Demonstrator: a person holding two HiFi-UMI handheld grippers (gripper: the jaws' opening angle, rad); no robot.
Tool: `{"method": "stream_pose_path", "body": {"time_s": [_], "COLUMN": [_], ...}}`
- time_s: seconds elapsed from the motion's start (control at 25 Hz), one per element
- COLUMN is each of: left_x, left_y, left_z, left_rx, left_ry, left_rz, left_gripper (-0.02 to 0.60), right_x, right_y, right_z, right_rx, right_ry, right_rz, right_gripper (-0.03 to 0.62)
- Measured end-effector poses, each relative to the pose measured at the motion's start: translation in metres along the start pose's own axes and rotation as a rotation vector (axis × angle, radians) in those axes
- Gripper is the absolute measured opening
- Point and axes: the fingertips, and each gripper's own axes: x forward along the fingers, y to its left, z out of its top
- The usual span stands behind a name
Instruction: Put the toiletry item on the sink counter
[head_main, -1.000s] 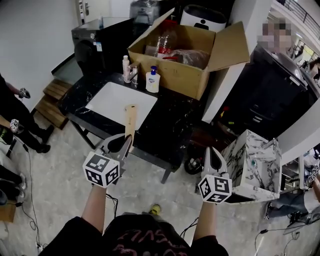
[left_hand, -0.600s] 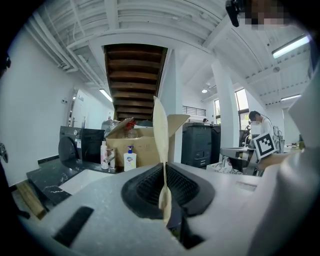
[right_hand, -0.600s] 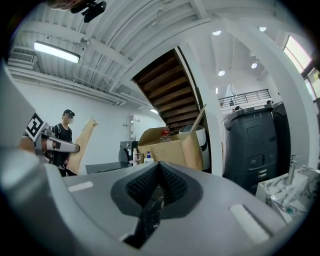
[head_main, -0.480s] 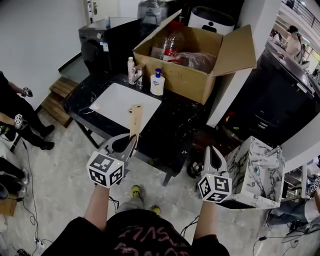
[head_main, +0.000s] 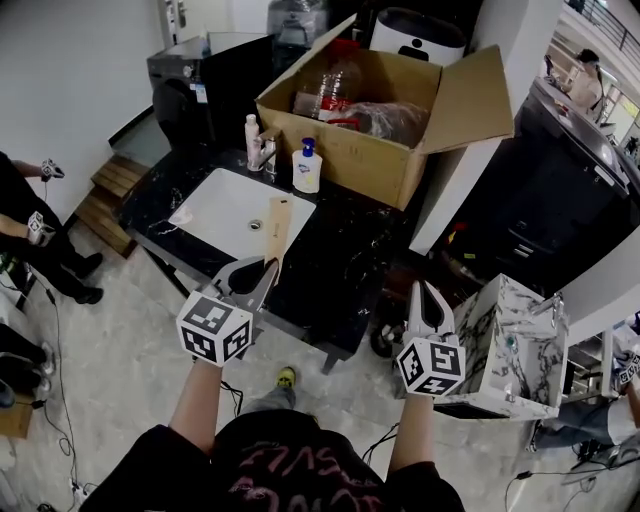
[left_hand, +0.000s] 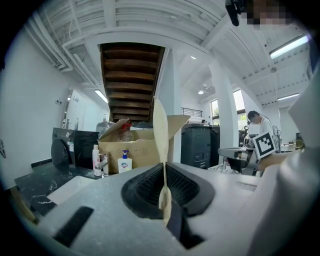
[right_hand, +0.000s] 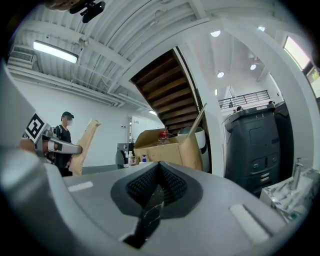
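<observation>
A flat tan wooden toiletry piece (head_main: 275, 226) sticks up from my left gripper (head_main: 262, 268), which is shut on its lower end. In the left gripper view the piece (left_hand: 161, 140) shows edge-on between the closed jaws. It hangs over the front edge of the black marble sink counter (head_main: 340, 250), near the white basin (head_main: 225, 212). My right gripper (head_main: 424, 290) is shut with nothing in it, out over the floor right of the counter. The right gripper view catches the tan piece (right_hand: 83, 145) at far left.
At the back of the counter stand a blue-capped soap pump bottle (head_main: 306, 167), a slim white bottle (head_main: 252, 137) and a faucet (head_main: 267, 150). An open cardboard box (head_main: 385, 130) fills the counter's right rear. A marble-patterned box (head_main: 510, 335) sits right. A person stands at far left.
The view has drawn a little closer to the counter. My left gripper with the tan piece has edged up toward the counter's front edge. The right gripper keeps its place.
</observation>
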Motion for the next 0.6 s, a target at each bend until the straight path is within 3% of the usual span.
{"method": "stream_pose_path", "body": {"time_s": [0.6], "left_x": [0.08], "left_y": [0.064], "left_z": [0.008], "left_rx": [-0.024], "left_ry": [0.009], "left_rz": [-0.091], "left_gripper": [0.018], "right_x": [0.083], "right_y": [-0.009], "right_z": [0.007], "right_rx": [-0.035], "right_ry": [0.024], "right_rz": [-0.08], "right_gripper": [0.012]}}
